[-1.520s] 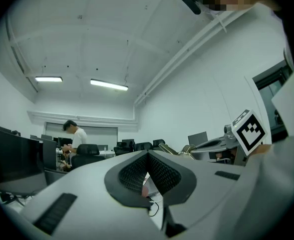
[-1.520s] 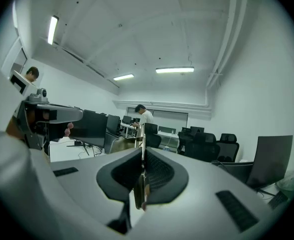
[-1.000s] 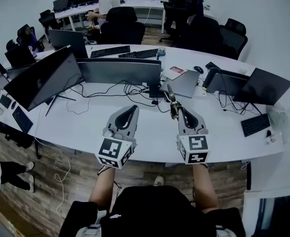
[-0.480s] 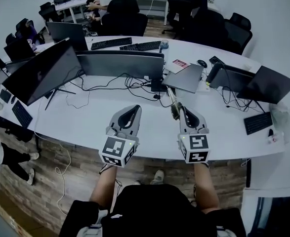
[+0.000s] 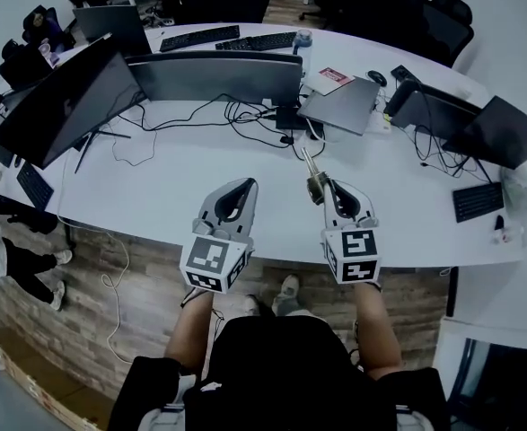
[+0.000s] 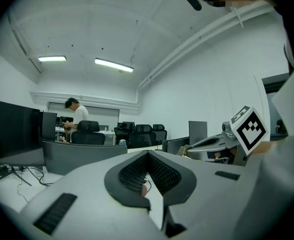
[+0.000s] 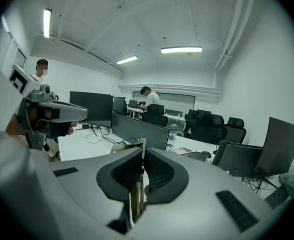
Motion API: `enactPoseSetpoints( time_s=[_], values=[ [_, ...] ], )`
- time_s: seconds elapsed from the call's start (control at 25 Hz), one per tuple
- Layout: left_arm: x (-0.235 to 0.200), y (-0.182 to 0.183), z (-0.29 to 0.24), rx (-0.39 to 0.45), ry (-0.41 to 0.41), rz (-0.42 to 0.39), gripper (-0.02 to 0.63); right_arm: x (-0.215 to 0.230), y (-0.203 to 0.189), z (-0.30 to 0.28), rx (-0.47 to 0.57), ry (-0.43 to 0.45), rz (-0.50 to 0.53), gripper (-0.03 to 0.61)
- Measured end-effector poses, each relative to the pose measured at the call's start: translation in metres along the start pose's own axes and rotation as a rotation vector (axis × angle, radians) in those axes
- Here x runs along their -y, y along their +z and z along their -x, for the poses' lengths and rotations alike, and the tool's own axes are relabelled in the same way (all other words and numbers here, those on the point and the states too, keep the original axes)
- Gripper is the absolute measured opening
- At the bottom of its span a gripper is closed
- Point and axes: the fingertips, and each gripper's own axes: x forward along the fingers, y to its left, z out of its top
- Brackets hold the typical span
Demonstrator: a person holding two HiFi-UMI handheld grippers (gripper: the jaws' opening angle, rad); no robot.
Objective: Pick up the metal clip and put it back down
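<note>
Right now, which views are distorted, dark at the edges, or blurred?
Head view: strong fisheye, the white desk curves along its front edge. Right gripper view: black round vignette; the metal clip close to the lens looks soft. Left gripper view: same vignette.

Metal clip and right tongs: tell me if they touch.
Touching. The right gripper view shows the right tongs shut on the metal clip, pinching its thin edge.

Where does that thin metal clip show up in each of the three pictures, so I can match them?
Head view: the thin metal clip sticks out ahead of the right claw, just right of centre.
Right gripper view: edge-on between the shut jaws, lower centre.
Left gripper view: a small tan tip, probably the clip, at that claw's front, right of centre.
Shared landmark: the grey monitor back.
</note>
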Motion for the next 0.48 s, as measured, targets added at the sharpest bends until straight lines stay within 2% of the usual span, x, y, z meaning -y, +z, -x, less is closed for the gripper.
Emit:
enactPoseSetpoints(
  time_s=[0.48],
  values=[
    [0.007,-0.06,-0.012,-0.115,0.004,0.073,0.009,-0.005,-0.061,-0.021,-0.121,0.063,-0.012,0.026]
  ],
)
